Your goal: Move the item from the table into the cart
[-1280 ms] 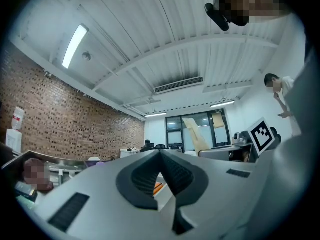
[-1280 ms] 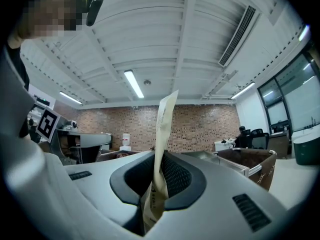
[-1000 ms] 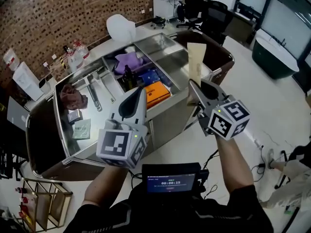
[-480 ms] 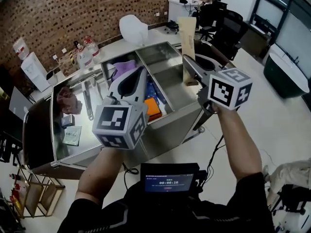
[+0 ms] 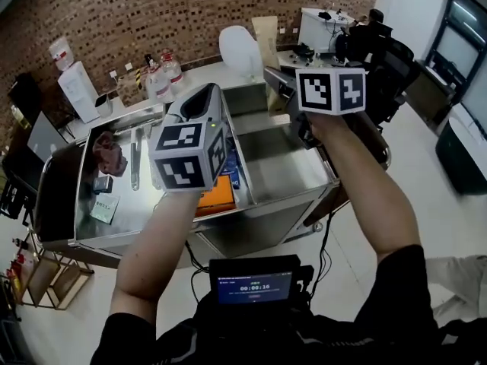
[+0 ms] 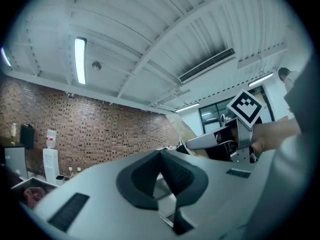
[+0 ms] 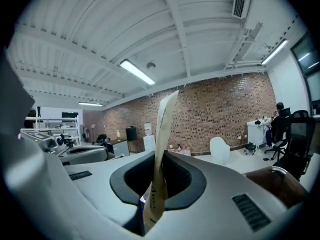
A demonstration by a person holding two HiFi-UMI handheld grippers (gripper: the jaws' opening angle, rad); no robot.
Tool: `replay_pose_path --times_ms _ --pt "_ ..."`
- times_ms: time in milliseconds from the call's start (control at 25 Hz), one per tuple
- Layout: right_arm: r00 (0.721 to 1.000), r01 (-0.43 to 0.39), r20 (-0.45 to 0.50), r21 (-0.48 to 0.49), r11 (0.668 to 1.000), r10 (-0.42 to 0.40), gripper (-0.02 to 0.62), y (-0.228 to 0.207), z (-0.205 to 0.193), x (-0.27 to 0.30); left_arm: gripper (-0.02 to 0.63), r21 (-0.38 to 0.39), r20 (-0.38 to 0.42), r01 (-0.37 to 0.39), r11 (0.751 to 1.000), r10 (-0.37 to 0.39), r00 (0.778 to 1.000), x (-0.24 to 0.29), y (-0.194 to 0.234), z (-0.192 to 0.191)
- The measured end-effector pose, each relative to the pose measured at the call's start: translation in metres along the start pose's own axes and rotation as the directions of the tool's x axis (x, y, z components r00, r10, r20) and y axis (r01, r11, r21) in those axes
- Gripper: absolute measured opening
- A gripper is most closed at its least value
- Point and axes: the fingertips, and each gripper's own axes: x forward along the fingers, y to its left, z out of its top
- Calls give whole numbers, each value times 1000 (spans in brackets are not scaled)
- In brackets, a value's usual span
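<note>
My right gripper (image 5: 269, 73) is raised high over the steel cart (image 5: 293, 202), shut on a flat tan packet (image 5: 266, 38) that stands upright out of its jaws. In the right gripper view the packet (image 7: 163, 134) runs edge-on between the pads, up past the brick wall. My left gripper (image 5: 203, 91) is lifted beside it, to the left, pointing up. Its jaws meet with nothing between them in the left gripper view (image 6: 161, 157), which looks at the ceiling and catches the right gripper (image 6: 210, 141). The cart's right compartment (image 5: 275, 162) lies open below.
An orange box (image 5: 216, 195) and a blue item (image 5: 231, 176) lie in the cart's middle compartment. On the flat steel top at left are a pink cloth (image 5: 109, 157), a clear tube (image 5: 135, 166) and a small packet (image 5: 104, 208). Bottles (image 5: 161, 74) and a white chair (image 5: 240, 50) stand behind.
Both grippers have risen and moved away from me over the cart. The right one carried the tan packet up and to the left. The head view has tilted upward.
</note>
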Motion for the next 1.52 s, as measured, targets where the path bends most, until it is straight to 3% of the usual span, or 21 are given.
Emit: replay_pose_path --times_ms 320,640,920,1080,1280,1520 --pt "989 20 -145 35 999 -15 26 -35 -18 78 0 -110 -127 -84 990 69 989 52 60 -26" --pt "931 46 -364 128 991 3 26 -69 -88 143 0 -157 -262 -109 982 65 963 98 77 -63" --pt "850 104 -526 230 968 34 26 -104 -168 195 0 -208 -376 -136 969 49 925 135 96 -120" --pt "781 118 -624 201 972 34 26 -121 -202 214 0 -270 -393 -168 948 51 918 157 105 -141" --pt "697 101 -712 209 973 81 26 -124 -232 231 0 -276 -435 -180 944 45 899 169 111 -165" --pt "649 85 -752 218 972 112 26 -131 -257 243 0 -286 -424 -171 943 35 905 181 115 -172"
